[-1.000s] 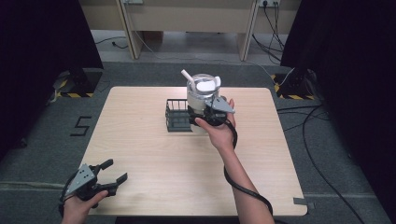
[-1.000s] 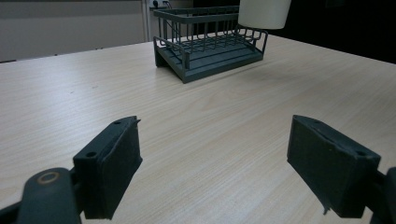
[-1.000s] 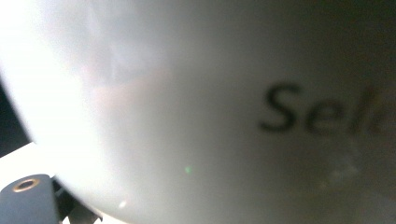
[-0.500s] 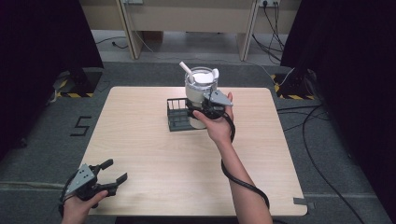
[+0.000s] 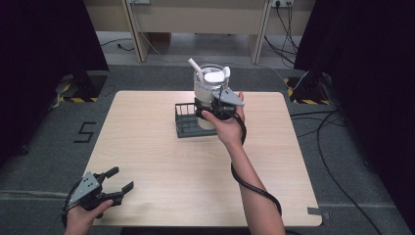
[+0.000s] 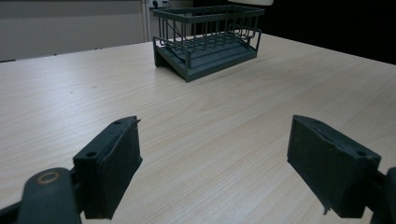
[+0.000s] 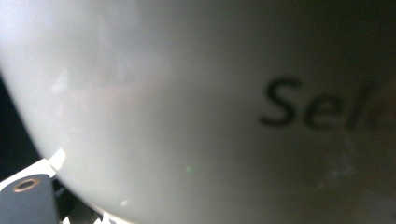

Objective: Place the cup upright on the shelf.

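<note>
Your right tongs (image 5: 211, 108) are clamped on a white cup (image 5: 210, 85) and hold it up over the right end of the dark wire rack (image 5: 188, 122). The rack sits on the tabletop (image 5: 161, 161) and looks empty inside. The cup has a clear rim, a white cap and a white straw poking out; you cannot tell what is in it. It looks like you are carrying the cup, either into the rack or out of it. Next, keep it upright and move slowly so nothing tips. Your left tongs (image 5: 115, 188) are wide apart, holding nothing, at the near left corner, well away from the rack.
</note>
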